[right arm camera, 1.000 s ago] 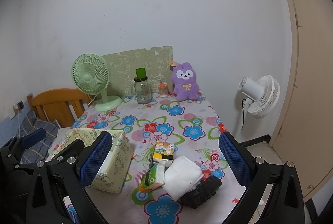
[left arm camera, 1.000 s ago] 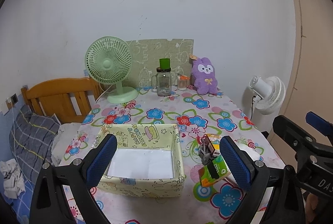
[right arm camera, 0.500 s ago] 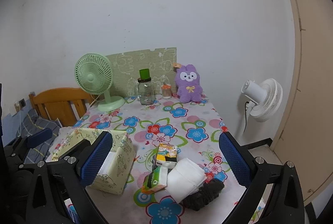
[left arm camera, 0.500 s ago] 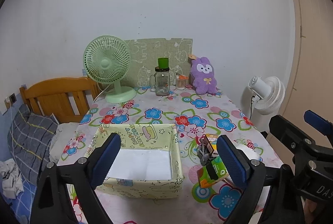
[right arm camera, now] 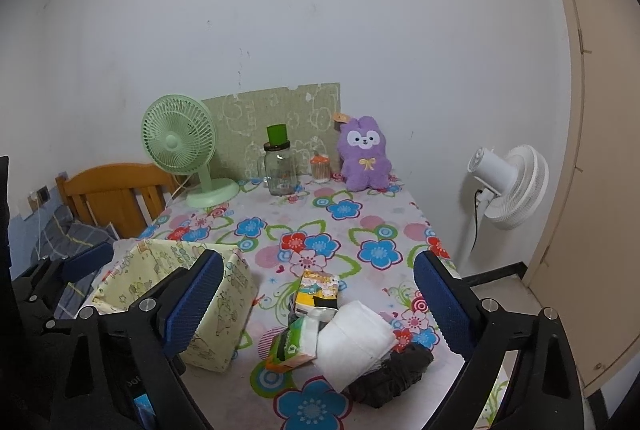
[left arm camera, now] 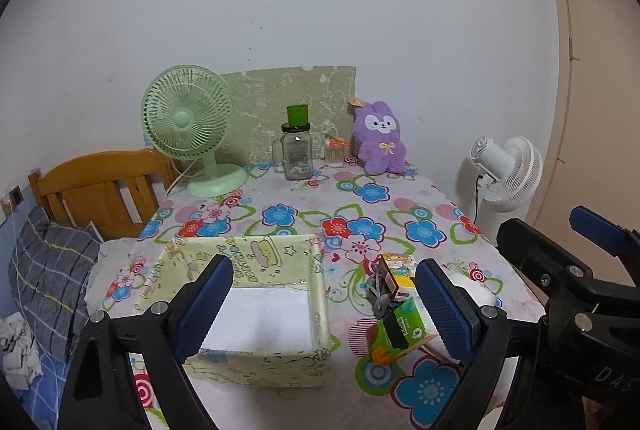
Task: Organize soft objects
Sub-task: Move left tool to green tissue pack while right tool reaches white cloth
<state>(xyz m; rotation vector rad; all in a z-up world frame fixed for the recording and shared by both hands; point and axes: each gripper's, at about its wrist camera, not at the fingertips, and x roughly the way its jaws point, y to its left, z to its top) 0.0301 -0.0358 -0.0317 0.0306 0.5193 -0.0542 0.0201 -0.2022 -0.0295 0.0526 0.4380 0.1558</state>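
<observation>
Left gripper [left arm camera: 322,304], black with blue ribbed pads: spread wide, nothing pinched, hovering over the near table edge. Framed between its pads: a pale yellow fabric storage box with cartoon print [left arm camera: 256,262], open-topped, white base showing inside. Just beside the left gripper's right pad: a green tissue packet [left arm camera: 404,326] tilted on an orange-edged pack, touching a grey knotted bundle [left arm camera: 378,294] and a yellow cartoon-printed tissue packet [left arm camera: 398,266].

Right gripper [right arm camera: 318,304], same build: jaws wide but closing a little, nothing pressed between them, held above the heap of soft items. Under it: a white folded cloth pad [right arm camera: 354,344] lying across a dark brown crumpled cloth [right arm camera: 394,376], both touching the green packet and the yellow packet. Heap near the front right of the table, just beside the fabric box, apart from it.

Underneath all: a floral tablecloth with blue, red and pink flowers [right arm camera: 360,226]. Well apart at the far edge, against the white wall: a mint green desk fan [left arm camera: 188,118], a clear glass jar with a green cup on top [left arm camera: 297,150], a purple plush rabbit [left arm camera: 380,144] sitting upright. Beyond the table's right side: a white standing fan [right arm camera: 508,182]. To the left: a wooden headboard [left arm camera: 96,186].
</observation>
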